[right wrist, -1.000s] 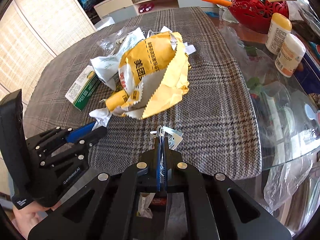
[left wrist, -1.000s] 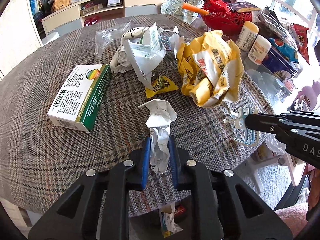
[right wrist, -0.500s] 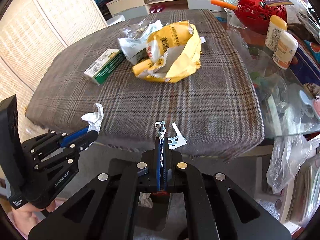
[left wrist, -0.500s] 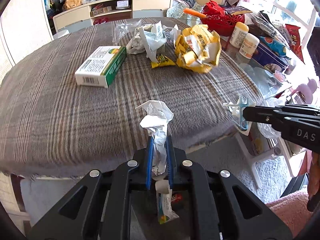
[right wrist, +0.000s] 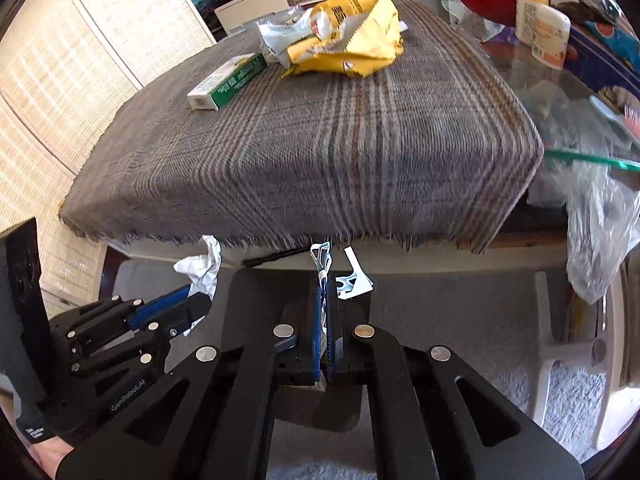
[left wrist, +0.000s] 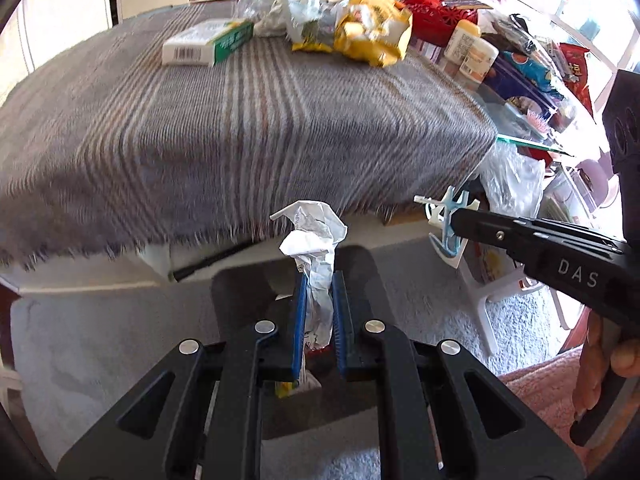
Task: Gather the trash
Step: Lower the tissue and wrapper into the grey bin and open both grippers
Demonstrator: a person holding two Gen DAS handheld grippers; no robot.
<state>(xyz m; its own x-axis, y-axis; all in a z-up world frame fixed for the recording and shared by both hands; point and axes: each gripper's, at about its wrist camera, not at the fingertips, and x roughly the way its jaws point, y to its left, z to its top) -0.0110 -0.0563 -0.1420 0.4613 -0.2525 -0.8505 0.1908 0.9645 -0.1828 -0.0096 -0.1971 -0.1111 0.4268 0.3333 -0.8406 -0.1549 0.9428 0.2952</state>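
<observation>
My left gripper (left wrist: 320,280) is shut on a crumpled white paper (left wrist: 310,232), which sticks up between the blue pads. It hangs off the table's front edge, above a black bin (left wrist: 248,276) on the floor. My right gripper (right wrist: 325,284) is shut on a thin white-and-blue plastic scrap (right wrist: 322,254), also above the bin (right wrist: 264,284). In each view the other gripper shows at the side: the right gripper (left wrist: 456,216) with the scrap (left wrist: 442,216), and the left gripper (right wrist: 200,300) with the paper (right wrist: 204,264). A yellow wrapper (left wrist: 372,36), white wrappers (left wrist: 288,20) and a green-and-white box (left wrist: 208,42) lie on the plaid cloth (left wrist: 240,128).
A red basket (left wrist: 436,16), two white bottles (left wrist: 472,48) and snack packs crowd the glass table's right side. A clear plastic bag (left wrist: 512,184) hangs off that edge above a white stool (left wrist: 492,292). Grey carpet surrounds the bin, which holds a wrapper (left wrist: 296,384).
Both grippers have drawn back from the tabletop past its front edge and sunk a little, now over the bin. Each still grips its piece.
</observation>
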